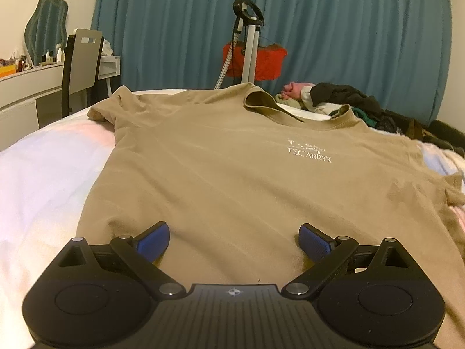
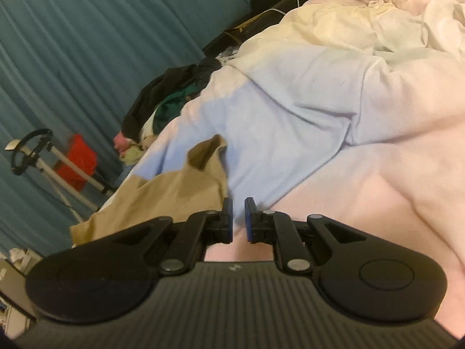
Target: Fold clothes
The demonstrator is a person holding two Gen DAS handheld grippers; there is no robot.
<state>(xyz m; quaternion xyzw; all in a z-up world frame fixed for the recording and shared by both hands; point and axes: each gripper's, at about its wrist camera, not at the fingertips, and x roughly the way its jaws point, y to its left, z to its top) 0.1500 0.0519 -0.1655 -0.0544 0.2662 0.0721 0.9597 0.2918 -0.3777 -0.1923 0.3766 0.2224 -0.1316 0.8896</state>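
Bedspread (image 1: pixel 43 174) carries tan T-shirt (image 1: pixel 232 174), hem seemingly under spread left gripper (image 1: pixel 234 240).

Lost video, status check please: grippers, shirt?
Left gripper open over shirt hem. Right gripper nearly closed, empty, beside sleeve. Clothes pile beyond collar.

Garment: I see a tan cotton T-shirt (image 1: pixel 221 168) with a small white chest logo.
Pose: spread flat, front up, collar away from me.
Place: on pale bedding.
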